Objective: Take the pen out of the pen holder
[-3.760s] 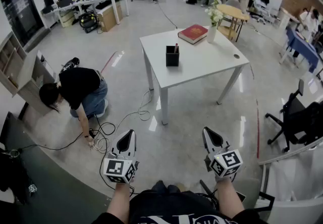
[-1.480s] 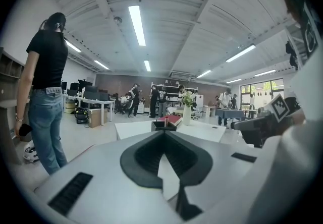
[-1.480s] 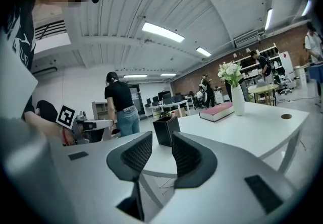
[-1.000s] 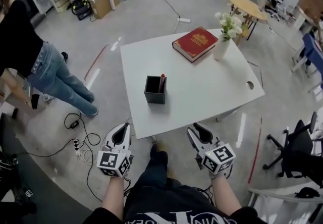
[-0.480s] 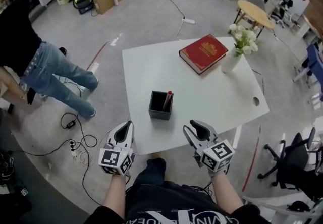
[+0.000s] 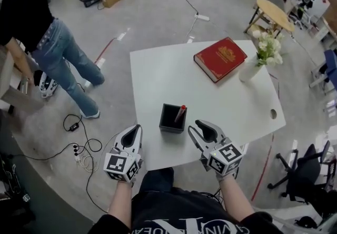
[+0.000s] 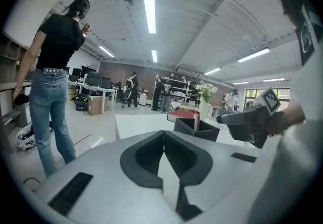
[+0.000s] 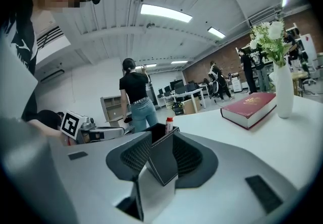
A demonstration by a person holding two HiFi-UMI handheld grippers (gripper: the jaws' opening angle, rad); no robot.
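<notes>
A black square pen holder (image 6: 169,119) stands near the front edge of the white table (image 6: 158,75), with a red-capped pen (image 6: 180,113) upright inside it. My right gripper (image 6: 198,128) hovers over the table just right of the holder, jaws apart and empty. In the right gripper view the holder (image 8: 160,142) and pen (image 8: 168,123) sit straight ahead between the jaws of that gripper (image 8: 162,136). My left gripper (image 6: 135,132) is at the table's front-left edge, jaws together; in its own view this gripper (image 7: 164,136) has the holder (image 7: 197,128) ahead to the right.
A red book (image 6: 220,58) and a white vase of flowers (image 6: 259,63) stand at the table's far right. A person in jeans (image 6: 58,43) stands left of the table. Cables (image 6: 84,148) lie on the floor; an office chair (image 6: 305,175) is at right.
Both grippers have come forward to the table's front edge, the right one now beside the holder. The table looks closer. The person at left has stepped and shifted.
</notes>
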